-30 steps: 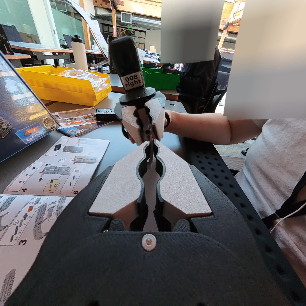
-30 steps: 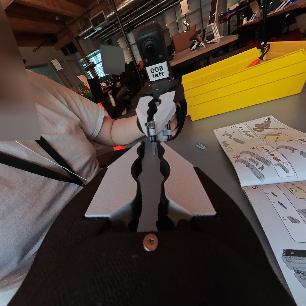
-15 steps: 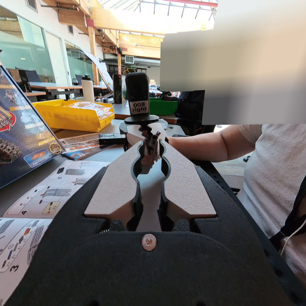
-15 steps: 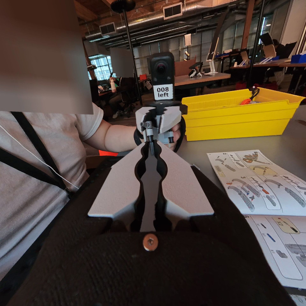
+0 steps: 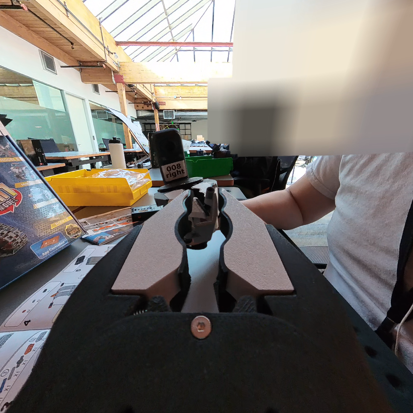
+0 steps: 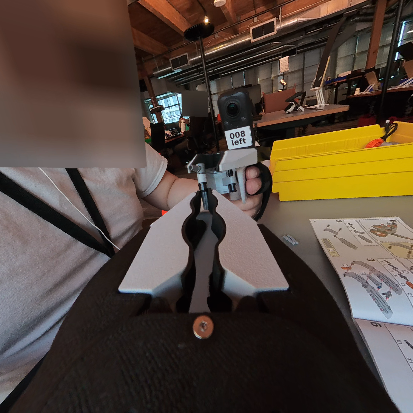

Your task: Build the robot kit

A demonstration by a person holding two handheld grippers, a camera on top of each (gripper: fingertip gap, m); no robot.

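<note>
Left gripper (image 5: 203, 196): fingers pinch a grey building-block assembly (image 5: 202, 220) between their tips. In the right wrist view this gripper (image 6: 218, 165) faces the camera, held up above the desk by a hand (image 6: 252, 185), with the assembly (image 6: 220, 181) hanging below its tips.

Right gripper (image 6: 204, 199): fingers pressed in on a dark pin (image 6: 204, 199) that sticks down from the assembly's grey rod; the tips clamp the pin's lower end. The two grippers meet nose to nose, joined through this one assembly.

Grey building-block assembly: a light grey block with a grey rod at one side and two short dark pins at its lower edge; held in the air, clear of the desk.

Desk (image 6: 297, 210): dark grey top. Carries:
- an open instruction booklet (image 6: 368, 263), to the right in the right wrist view, and its pages (image 5: 55, 297) at lower left in the left wrist view;
- one small grey loose piece (image 6: 290, 239), just beside the booklet's edge;
- a yellow bin (image 6: 339, 169) behind the booklet, with orange and black items inside;
- a second yellow bin (image 5: 93, 190) holding a clear plastic bag (image 5: 120, 175);
- a blue printed box (image 5: 26, 223), leaning upright at far left;
- a small black box (image 5: 143, 212) beside a leaflet.

Person: pale T-shirt (image 6: 44, 257) with a black strap, seated close behind both grippers.
</note>
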